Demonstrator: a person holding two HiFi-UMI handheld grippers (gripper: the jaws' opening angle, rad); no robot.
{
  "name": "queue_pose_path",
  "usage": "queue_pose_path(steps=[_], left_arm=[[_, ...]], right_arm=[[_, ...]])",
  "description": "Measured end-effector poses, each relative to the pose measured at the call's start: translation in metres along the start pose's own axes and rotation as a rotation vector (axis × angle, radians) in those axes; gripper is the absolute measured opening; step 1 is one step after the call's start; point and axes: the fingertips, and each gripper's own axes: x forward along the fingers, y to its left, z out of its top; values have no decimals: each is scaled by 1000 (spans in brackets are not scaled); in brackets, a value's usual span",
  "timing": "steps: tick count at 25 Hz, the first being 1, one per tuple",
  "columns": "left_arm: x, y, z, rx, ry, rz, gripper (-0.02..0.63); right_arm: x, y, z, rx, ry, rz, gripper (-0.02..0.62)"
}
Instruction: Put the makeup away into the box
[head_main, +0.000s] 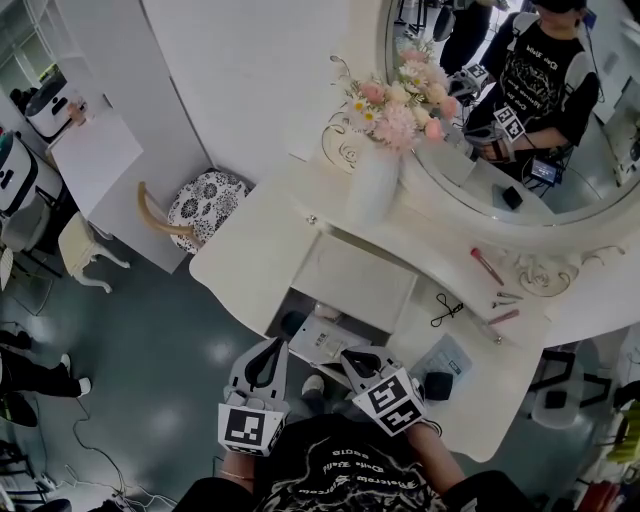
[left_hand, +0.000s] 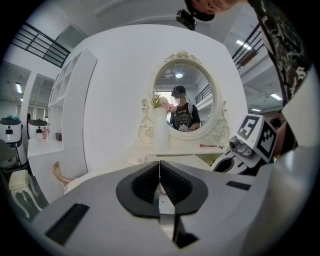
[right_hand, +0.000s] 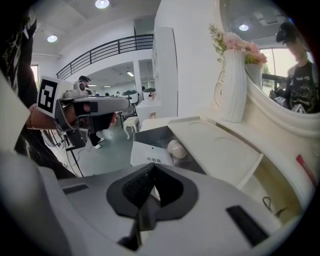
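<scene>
White dressing table (head_main: 250, 250) with an oval mirror (head_main: 590, 185). All places below taken from the open grey box (right_hand: 155, 132), which sits low at the table's front edge.

Floral-topped stool (head_main: 205, 205): well to the left of the box, on the floor.

White vase (head_main: 373, 190) of pink flowers: beyond the box, against the mirror, upright.

Left gripper (head_main: 271, 347): just in front of the box, at its left corner. Clenched, pads together, nothing between them.

Right gripper (head_main: 349, 353): just in front of the box, at its right side, angled down. Clenched too, and empty.

White printed card (right_hand: 150, 155): inside the box, along the near wall.

Pale egg-shaped sponge (right_hand: 176, 148): inside the box, just beyond the card.

Makeup not yet in: all right of the box, out on the tabletop. Black loop-handled tool (head_main: 447, 309) nearest, pink stick (head_main: 503, 317) farther right, red stick (head_main: 487, 266) beyond both, toward the mirror. Three pieces apart from one another, none touched by either gripper.
</scene>
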Motion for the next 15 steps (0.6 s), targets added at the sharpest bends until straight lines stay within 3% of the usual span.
queue_pose_path(steps=[9,15], left_arm=[[2,2,-1,-3,6,-11,17],[2,1,-2,-1,4,-26,17]], right_arm=[[2,7,-7,-25,57,21,9],[10,4,1,-40,49,-25,9]])
